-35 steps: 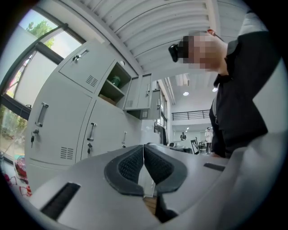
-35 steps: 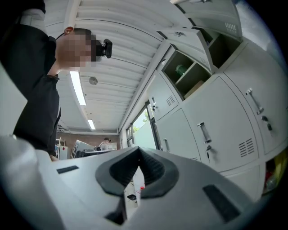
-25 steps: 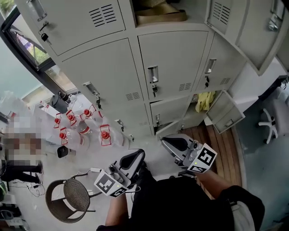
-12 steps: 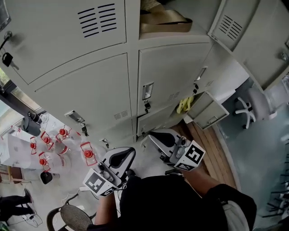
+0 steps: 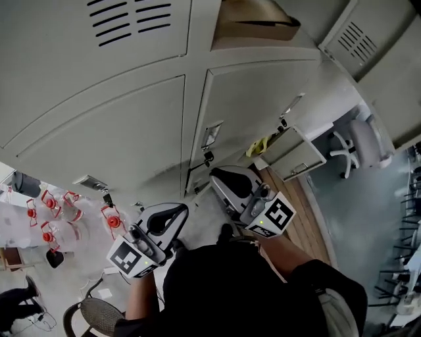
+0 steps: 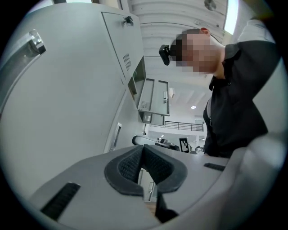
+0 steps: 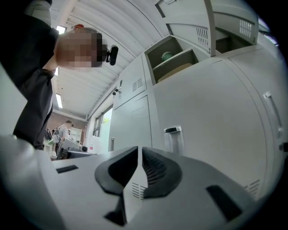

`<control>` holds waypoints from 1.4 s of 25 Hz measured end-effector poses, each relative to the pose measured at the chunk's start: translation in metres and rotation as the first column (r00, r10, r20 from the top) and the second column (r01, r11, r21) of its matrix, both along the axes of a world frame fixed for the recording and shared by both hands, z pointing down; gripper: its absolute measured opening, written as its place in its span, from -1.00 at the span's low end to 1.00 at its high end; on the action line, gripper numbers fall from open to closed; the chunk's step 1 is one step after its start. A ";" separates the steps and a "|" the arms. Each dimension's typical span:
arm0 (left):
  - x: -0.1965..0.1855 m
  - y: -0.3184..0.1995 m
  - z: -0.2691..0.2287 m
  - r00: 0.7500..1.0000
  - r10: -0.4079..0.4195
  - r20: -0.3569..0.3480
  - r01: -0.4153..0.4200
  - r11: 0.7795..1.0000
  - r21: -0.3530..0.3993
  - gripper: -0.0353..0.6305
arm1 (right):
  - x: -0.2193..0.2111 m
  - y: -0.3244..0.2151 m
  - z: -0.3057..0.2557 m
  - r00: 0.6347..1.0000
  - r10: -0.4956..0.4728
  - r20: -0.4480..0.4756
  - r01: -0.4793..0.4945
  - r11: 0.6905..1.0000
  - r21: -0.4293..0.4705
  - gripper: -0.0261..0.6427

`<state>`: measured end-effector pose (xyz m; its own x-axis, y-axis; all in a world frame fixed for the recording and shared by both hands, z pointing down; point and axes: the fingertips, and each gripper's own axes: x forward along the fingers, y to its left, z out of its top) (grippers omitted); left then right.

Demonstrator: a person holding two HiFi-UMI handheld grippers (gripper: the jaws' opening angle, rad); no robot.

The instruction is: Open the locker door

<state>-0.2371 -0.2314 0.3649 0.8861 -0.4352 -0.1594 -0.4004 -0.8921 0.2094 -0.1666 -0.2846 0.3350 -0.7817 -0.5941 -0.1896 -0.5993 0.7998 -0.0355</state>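
Note:
A wall of grey lockers fills the head view. The closed middle locker door [image 5: 263, 99] has a recessed handle [image 5: 212, 134] with a key below it. My right gripper [image 5: 214, 175] is shut and empty, its tip just under that door's lower left corner, apart from it. My left gripper [image 5: 182, 208] is also shut and empty, lower and to the left. In the right gripper view the right gripper [image 7: 140, 149] points up along the door, and the handle [image 7: 173, 139] shows beyond it. The left gripper [image 6: 143, 148] points along the locker fronts.
The locker above is open with a brown bag [image 5: 256, 20] inside. A lower locker door [image 5: 299, 153] hangs open at the right, with a yellow item [image 5: 260, 145] inside. Red-capped water bottles [image 5: 52, 210] and a wicker chair [image 5: 99, 316] are at the left, an office chair [image 5: 358, 141] at the right.
The head view has closed in on the lockers and both grippers have come nearer to the middle door. Both stay shut.

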 end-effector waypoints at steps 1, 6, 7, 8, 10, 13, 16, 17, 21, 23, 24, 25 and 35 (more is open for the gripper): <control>0.000 -0.004 -0.001 1.000 -0.026 0.000 0.026 1.000 -0.002 -0.84 | 0.003 -0.005 0.000 1.000 -0.012 -0.001 0.012 1.000 -0.001 -0.83; 0.014 -0.018 -0.017 0.992 -0.114 -0.047 0.116 0.993 0.036 -0.84 | 0.023 -0.033 -0.014 1.000 -0.027 -0.004 0.027 1.000 0.014 -0.72; 0.018 -0.018 -0.017 0.992 -0.117 -0.039 0.118 0.992 0.041 -0.84 | 0.025 -0.039 -0.014 1.000 -0.026 -0.008 0.026 1.000 0.012 -0.70; 0.021 -0.018 -0.016 0.992 -0.118 -0.032 0.120 0.992 0.042 -0.84 | 0.027 -0.043 -0.015 0.999 -0.026 -0.019 0.026 1.000 0.012 -0.67; 0.026 -0.019 -0.016 0.992 -0.122 -0.032 0.124 0.991 0.046 -0.84 | 0.028 -0.050 -0.015 0.998 -0.025 -0.061 0.027 0.999 0.031 -0.66; 0.027 -0.023 -0.008 0.989 -0.149 -0.016 0.150 0.988 0.040 -0.84 | 0.024 -0.057 -0.016 0.994 -0.024 -0.111 0.030 0.998 0.054 -0.64; 0.024 -0.023 0.003 0.986 -0.169 -0.002 0.169 0.985 0.013 -0.84 | 0.019 -0.059 -0.014 0.991 -0.041 -0.131 0.047 0.998 0.046 -0.64; 0.023 -0.024 0.004 0.985 -0.175 -0.003 0.175 0.984 0.012 -0.84 | 0.017 -0.061 -0.014 0.990 -0.047 -0.135 0.052 0.998 0.040 -0.64; 0.022 -0.024 0.005 0.982 -0.187 -0.005 0.187 0.982 0.011 -0.84 | 0.013 -0.066 -0.010 0.986 -0.053 -0.159 0.057 0.998 0.022 -0.64; 0.022 -0.025 0.006 0.982 -0.186 -0.010 0.186 0.982 0.006 -0.84 | 0.011 -0.068 -0.009 0.983 -0.047 -0.176 0.053 0.998 0.026 -0.64; 0.022 -0.025 0.006 0.983 -0.184 -0.015 0.184 0.983 0.000 -0.84 | 0.010 -0.068 -0.008 0.983 -0.045 -0.180 0.050 0.998 0.027 -0.64; 0.021 -0.025 0.006 0.983 -0.183 -0.023 0.183 0.983 -0.006 -0.84 | 0.010 -0.069 -0.008 0.983 -0.044 -0.180 0.049 0.998 0.025 -0.64; 0.023 -0.023 0.004 0.985 -0.166 -0.044 0.165 0.986 -0.023 -0.84 | 0.006 -0.072 -0.006 0.981 -0.042 -0.189 0.044 0.999 0.008 -0.64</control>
